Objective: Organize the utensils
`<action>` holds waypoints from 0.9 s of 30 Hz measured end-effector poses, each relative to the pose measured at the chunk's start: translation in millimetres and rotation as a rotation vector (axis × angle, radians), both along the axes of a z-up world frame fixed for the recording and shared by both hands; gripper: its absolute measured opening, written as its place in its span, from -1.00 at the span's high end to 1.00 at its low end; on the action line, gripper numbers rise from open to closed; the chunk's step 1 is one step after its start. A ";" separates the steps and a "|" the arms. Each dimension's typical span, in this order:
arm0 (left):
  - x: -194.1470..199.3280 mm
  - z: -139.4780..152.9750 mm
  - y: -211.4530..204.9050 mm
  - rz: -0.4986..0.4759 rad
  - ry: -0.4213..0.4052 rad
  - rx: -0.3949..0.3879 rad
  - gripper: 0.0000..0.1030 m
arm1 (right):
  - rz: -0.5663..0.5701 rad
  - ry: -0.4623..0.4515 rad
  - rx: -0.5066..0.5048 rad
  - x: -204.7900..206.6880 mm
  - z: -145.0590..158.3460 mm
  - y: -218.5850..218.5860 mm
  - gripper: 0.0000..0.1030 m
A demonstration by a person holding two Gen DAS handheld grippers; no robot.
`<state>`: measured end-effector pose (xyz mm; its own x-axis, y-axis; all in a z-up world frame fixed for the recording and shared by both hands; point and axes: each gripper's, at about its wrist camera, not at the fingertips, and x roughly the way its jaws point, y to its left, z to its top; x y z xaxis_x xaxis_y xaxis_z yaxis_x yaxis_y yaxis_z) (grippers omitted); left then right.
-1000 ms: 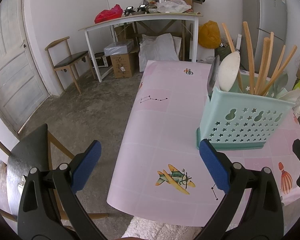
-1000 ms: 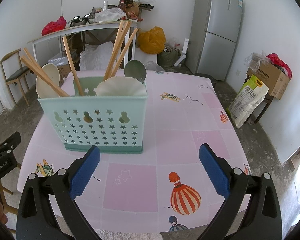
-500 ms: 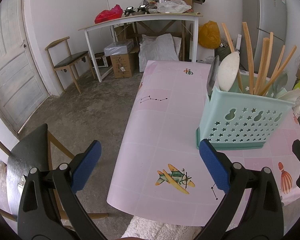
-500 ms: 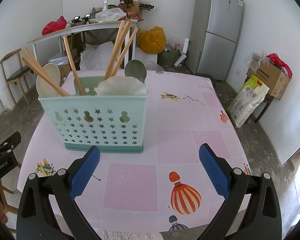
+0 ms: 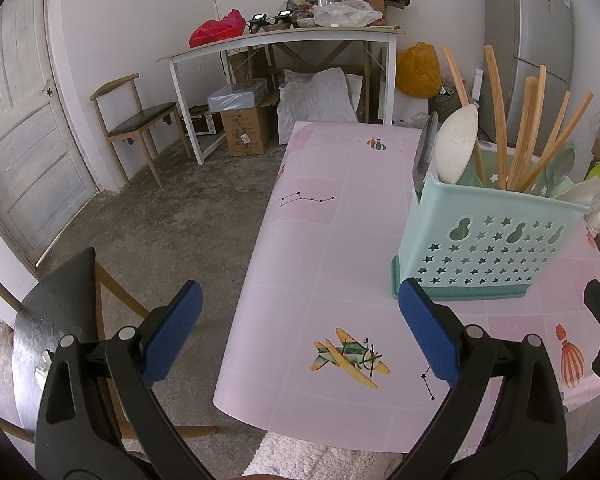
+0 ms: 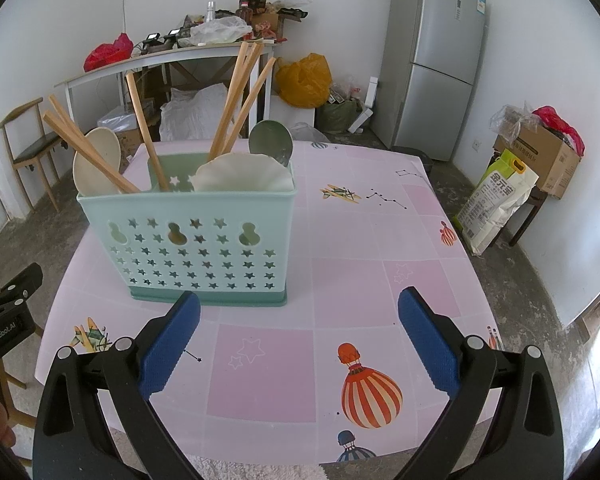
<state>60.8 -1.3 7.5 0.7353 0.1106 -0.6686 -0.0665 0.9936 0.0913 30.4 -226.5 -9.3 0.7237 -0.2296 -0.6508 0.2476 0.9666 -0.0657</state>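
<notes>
Left wrist view
Left hand-held gripper (image 5: pixel 298 330): released, jaws wide apart, nothing between the blue pads; it hangs over the near left edge of the surface (image 5: pixel 332 216), half over the floor.
Utensil holder (image 5: pixel 488 240): a mint basket with star cut-outs, upright toward the right edge of the surface, just beyond the gripper's right pad and not touching it.
Utensils: wooden chopsticks (image 5: pixel 500 120) fan out of the top, and a pale spoon (image 5: pixel 456 144) leans at the holder's left end beside a grey one.
Change from a second ago: practically none; the holder and pads sit at the same places in the view.

Right wrist view
Right hand-held gripper (image 6: pixel 299 344): released too, empty, over the near edge of the surface, with the holder (image 6: pixel 188 240) just ahead of its left pad.
Contents: chopsticks (image 6: pixel 240 96) stand in two bunches; a pale spoon (image 6: pixel 96 160) sits at the left end, a green spoon (image 6: pixel 271 140) and a wide white spoon (image 6: pixel 242 176) at the right.
Surface around the holder: no loose utensil shows on the pink cloth.
Change: a faint drift at most; otherwise the scene matches half a second ago.

Meaning for the task: both grippers idle with everything already standing in the holder, so the sorting looks finished, or paused at its end.
</notes>
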 end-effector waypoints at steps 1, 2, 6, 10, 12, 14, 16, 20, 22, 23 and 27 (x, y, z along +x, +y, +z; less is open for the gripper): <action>0.2 0.1 0.0 0.000 0.002 0.000 -0.84 | 0.001 0.000 0.000 -0.1 -0.2 0.2 -0.87; 0.4 0.7 0.4 0.000 0.001 -0.001 -0.84 | 0.000 0.000 -0.001 -0.1 -0.7 0.8 -0.87; -0.1 0.6 0.3 0.001 0.000 -0.002 -0.84 | -0.001 0.000 0.000 -0.1 -0.6 0.6 -0.87; 0.8 1.2 1.5 0.000 0.001 -0.001 -0.84 | -0.001 0.000 0.000 0.0 -0.6 0.5 -0.87; 0.1 0.7 0.8 -0.001 0.001 0.000 -0.84 | 0.000 0.000 0.000 0.0 -0.3 0.3 -0.87; 0.0 0.2 0.7 -0.001 0.001 -0.001 -0.84 | 0.000 0.000 0.000 0.0 -0.6 0.6 -0.87; 0.4 0.7 1.2 0.000 0.001 -0.001 -0.84 | 0.000 0.000 0.000 0.0 -0.3 0.4 -0.87; 0.2 0.5 1.1 0.001 0.001 -0.002 -0.84 | 0.000 0.001 0.000 0.1 -0.1 0.3 -0.87; -0.1 0.5 1.2 0.000 0.003 -0.005 -0.84 | 0.000 0.001 0.001 0.0 -0.1 0.2 -0.87; 0.4 0.4 1.9 0.000 0.003 -0.005 -0.84 | 0.000 0.001 0.001 0.1 0.0 0.1 -0.87; 1.1 1.1 3.0 0.000 0.003 -0.005 -0.84 | 0.001 0.003 0.001 0.4 -2.0 1.3 -0.87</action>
<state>61.9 1.7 8.6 0.7330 0.1074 -0.6717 -0.0667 0.9940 0.0862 30.8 -225.2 -11.4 0.7220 -0.2284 -0.6531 0.2465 0.9669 -0.0656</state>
